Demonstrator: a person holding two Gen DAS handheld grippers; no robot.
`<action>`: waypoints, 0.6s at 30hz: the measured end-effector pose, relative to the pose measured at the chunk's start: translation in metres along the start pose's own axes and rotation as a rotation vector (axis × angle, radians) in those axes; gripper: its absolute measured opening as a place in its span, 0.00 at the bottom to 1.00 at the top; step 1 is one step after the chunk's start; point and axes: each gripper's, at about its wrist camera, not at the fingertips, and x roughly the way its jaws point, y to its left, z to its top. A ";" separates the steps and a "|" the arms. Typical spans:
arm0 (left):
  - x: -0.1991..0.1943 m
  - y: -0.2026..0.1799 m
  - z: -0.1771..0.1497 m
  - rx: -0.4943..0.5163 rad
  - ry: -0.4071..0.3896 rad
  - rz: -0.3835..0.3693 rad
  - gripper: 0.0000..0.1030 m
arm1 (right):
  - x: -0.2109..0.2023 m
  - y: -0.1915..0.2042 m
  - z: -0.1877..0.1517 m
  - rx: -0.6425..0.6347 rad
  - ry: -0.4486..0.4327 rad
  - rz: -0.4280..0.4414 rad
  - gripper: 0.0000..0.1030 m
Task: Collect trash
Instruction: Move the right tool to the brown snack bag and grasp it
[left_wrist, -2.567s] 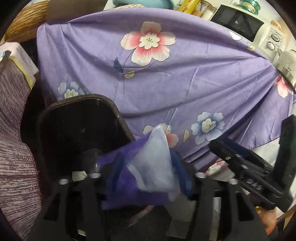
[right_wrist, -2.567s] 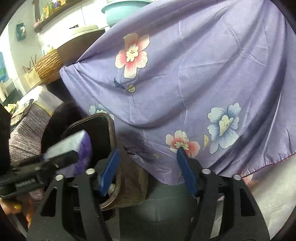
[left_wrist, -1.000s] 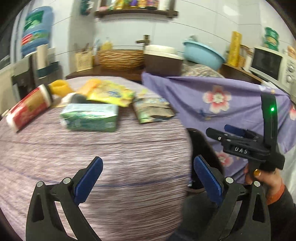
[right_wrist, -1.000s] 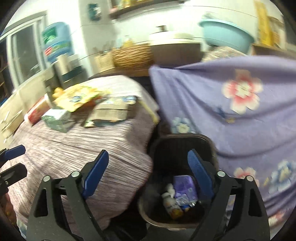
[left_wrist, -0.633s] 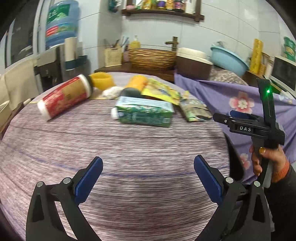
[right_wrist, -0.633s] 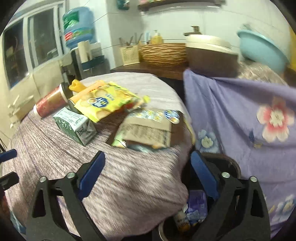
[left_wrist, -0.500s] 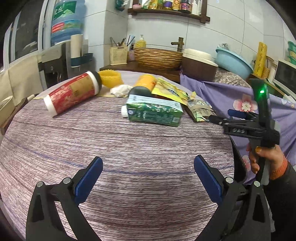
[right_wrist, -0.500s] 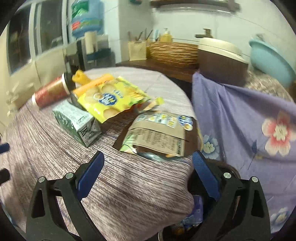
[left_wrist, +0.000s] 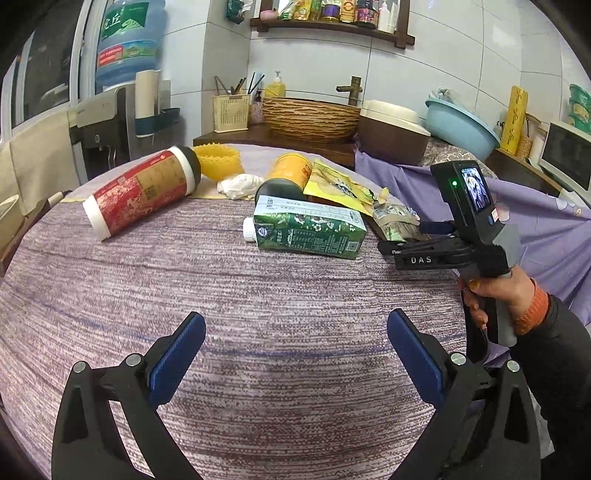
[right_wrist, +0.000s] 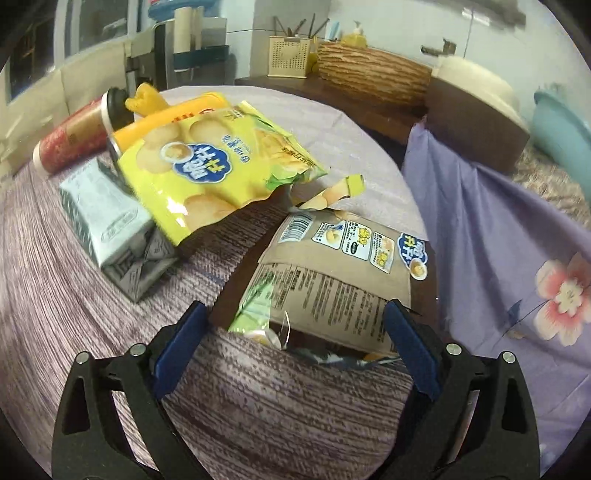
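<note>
Right tool (right_wrist: 291, 343) spread wide, empty, straddling brown pouch (right_wrist: 332, 280) flat on desk (right_wrist: 92, 295) at its right edge. Left tool (left_wrist: 293, 350) likewise spread, empty, over bare cloth. Beyond: yellow bag (right_wrist: 207, 162), green carton (left_wrist: 310, 236), red canister (left_wrist: 140, 188), crumpled tissue (left_wrist: 238, 181).

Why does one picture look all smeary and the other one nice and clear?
The right wrist view is blurry, likely from motion: the green carton looks smeared and washed out, and print on the brown snack bag is soft. The left wrist view is sharp: the same carton shows crisp label print. Both views bend the table into a dome, with dark corners, because of the fisheye lens.
</note>
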 end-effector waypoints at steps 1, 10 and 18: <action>0.001 0.000 0.001 0.002 0.000 0.000 0.95 | 0.002 -0.004 0.001 0.023 0.008 0.018 0.88; 0.011 -0.001 0.009 0.003 0.014 -0.028 0.95 | 0.003 -0.011 0.004 0.064 -0.011 0.062 0.39; 0.023 -0.008 0.017 0.028 0.032 -0.016 0.95 | 0.000 -0.009 0.001 0.068 -0.039 0.025 0.16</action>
